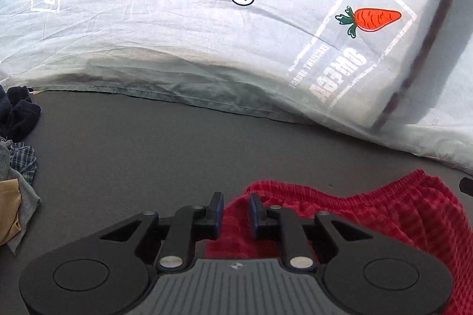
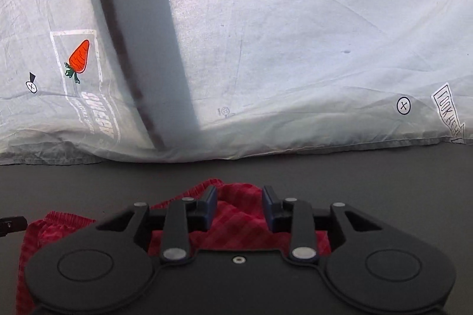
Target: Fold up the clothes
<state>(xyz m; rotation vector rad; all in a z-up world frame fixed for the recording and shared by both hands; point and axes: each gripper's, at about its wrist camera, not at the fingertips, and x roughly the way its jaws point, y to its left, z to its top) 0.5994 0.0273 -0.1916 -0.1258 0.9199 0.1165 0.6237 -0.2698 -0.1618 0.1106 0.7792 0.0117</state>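
Observation:
Red checked shorts (image 1: 399,223) with a gathered waistband lie on the dark grey table (image 1: 124,155). My left gripper (image 1: 235,210) is open, its fingers a small gap apart over the left corner of the shorts. In the right wrist view the same shorts (image 2: 236,220) lie under my right gripper (image 2: 239,201), which is open with its fingers astride a raised fold of the red cloth. Whether either gripper touches the cloth is unclear.
A white printed sheet (image 1: 189,28) with a carrot picture (image 1: 375,19) hangs behind the table; it also shows in the right wrist view (image 2: 295,48). A pile of other clothes (image 1: 17,155) sits at the table's left edge.

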